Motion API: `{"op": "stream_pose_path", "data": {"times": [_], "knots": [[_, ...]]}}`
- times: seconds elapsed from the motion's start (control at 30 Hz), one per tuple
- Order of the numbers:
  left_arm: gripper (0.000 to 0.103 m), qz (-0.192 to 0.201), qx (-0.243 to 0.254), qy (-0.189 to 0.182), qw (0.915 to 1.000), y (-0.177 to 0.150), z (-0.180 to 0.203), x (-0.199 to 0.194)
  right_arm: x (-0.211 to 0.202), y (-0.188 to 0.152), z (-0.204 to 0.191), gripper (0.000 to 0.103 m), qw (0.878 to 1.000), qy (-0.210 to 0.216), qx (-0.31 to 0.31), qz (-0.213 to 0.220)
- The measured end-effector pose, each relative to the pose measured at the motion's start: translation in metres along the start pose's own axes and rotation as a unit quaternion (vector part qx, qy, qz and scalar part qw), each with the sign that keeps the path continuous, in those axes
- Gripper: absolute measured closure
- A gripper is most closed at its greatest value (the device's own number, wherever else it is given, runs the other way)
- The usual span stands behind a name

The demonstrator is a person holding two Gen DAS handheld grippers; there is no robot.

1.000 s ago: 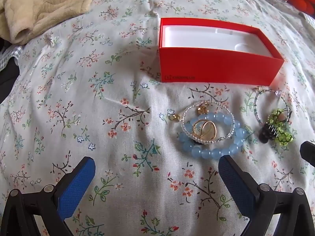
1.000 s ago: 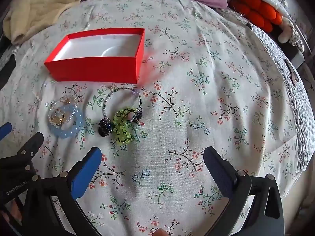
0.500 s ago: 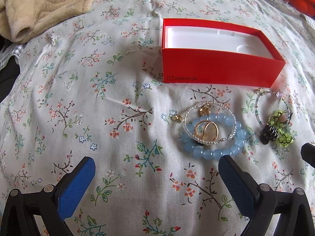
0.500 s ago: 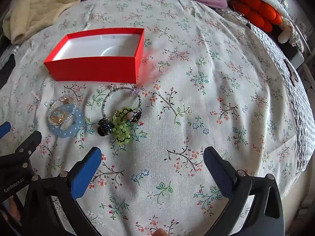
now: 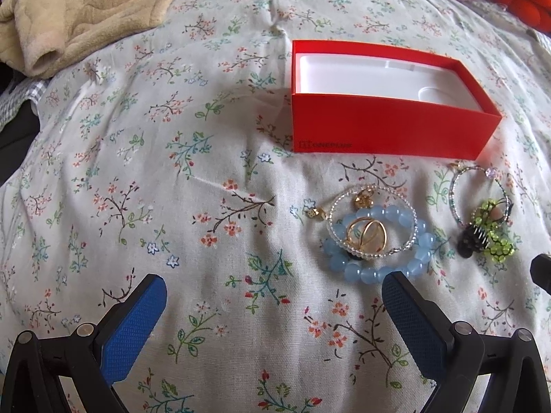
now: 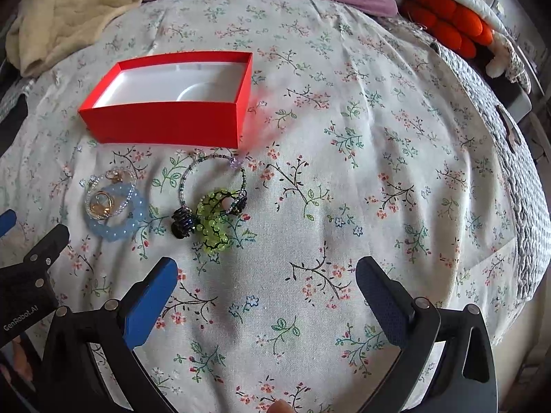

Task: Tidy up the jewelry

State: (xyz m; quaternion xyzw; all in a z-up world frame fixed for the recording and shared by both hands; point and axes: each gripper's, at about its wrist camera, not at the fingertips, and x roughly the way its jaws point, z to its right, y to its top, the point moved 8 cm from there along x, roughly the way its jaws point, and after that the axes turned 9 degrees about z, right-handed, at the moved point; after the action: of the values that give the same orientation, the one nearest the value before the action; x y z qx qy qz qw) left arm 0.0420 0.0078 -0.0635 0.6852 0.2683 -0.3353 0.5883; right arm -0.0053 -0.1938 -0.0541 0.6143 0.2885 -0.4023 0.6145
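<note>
Left gripper (image 5: 273, 296) fingers spread wide, empty; blue bead bracelet (image 5: 377, 241) just beyond its right finger; right gripper (image 6: 267, 280) likewise open, green beaded piece (image 6: 213, 222) ahead.

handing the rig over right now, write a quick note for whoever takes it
Left gripper: open, empty, low over the floral bedspread.
Right gripper: open, empty.
Open red cardboard box with white liner: nothing in it.
In front of the box: pale blue bead bracelet, clear seed-bead bracelet and gold wire rings stacked together; small gold charm beside them.
To their right: thin beaded bangle, lime green bead piece, black claw clip.
Done: nothing boxed. Left: all the jewelry.
</note>
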Motion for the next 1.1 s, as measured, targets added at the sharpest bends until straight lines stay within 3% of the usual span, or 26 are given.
{"op": "stream_pose_path", "data": {"times": [0.2, 0.53, 0.73, 1.1], "knots": [[0.000, 0.014, 0.002, -0.001, 0.9999, 0.002, -0.001, 0.000, 0.001, 0.001, 0.001, 0.000, 1.000, -0.004, -0.002, 0.001], [0.000, -0.002, -0.007, -0.020, 0.9998, 0.003, 0.000, -0.001, -0.002, 0.003, 0.002, 0.000, 1.000, -0.005, -0.007, 0.009], [0.000, -0.011, -0.034, -0.051, 0.9981, 0.003, 0.002, -0.001, -0.004, 0.006, 0.004, 0.000, 1.000, -0.010, -0.012, 0.015], [0.000, -0.015, -0.016, -0.060, 0.9980, 0.009, 0.001, -0.005, -0.003, 0.014, 0.006, 0.000, 1.000, 0.004, -0.017, 0.009]]}}
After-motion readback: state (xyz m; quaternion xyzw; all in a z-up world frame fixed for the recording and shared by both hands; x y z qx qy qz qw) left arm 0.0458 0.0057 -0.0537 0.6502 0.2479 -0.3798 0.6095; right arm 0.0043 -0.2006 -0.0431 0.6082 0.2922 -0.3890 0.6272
